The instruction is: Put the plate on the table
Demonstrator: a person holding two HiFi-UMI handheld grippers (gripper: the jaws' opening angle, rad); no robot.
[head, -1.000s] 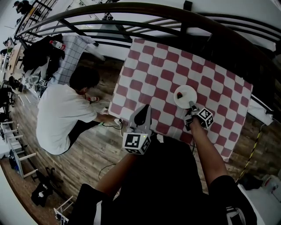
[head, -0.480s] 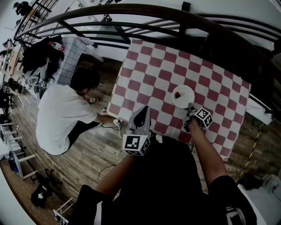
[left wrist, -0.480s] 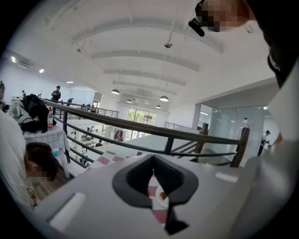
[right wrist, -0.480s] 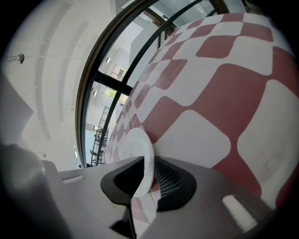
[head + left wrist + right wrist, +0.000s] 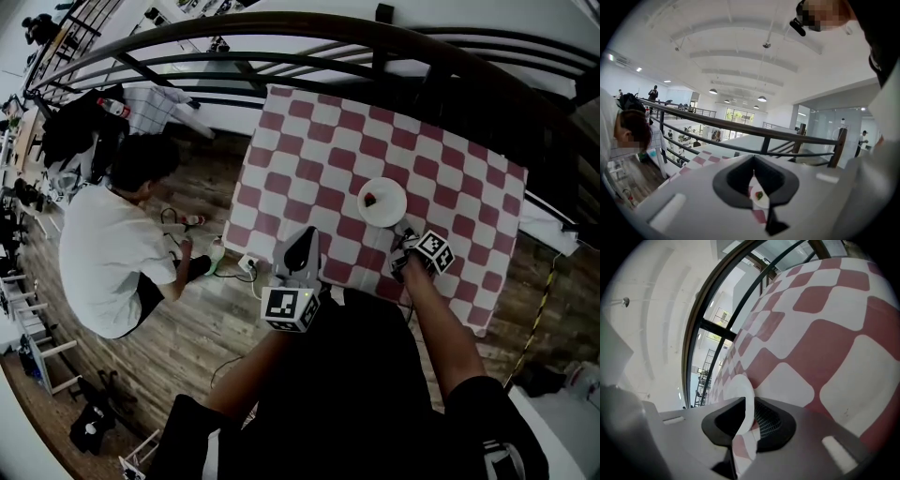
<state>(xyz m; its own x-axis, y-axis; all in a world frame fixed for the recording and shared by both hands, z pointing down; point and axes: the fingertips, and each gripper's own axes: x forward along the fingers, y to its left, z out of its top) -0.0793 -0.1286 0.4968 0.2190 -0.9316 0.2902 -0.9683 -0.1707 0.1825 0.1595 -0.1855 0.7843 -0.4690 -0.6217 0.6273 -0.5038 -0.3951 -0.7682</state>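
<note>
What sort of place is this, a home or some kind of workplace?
Likely a large open workplace on an upper level: a dark railing overlooking space below, hanging lamps under a high white ceiling, glass walls.

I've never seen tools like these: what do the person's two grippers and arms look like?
The left gripper and right gripper are pale grey shells with dark padded jaws. Each carries a cube with black-and-white square markers. The person wears a dark short-sleeved top.

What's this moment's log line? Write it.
right gripper: shut on plate rim | plate: over checkered table | left gripper: shut, empty
</note>
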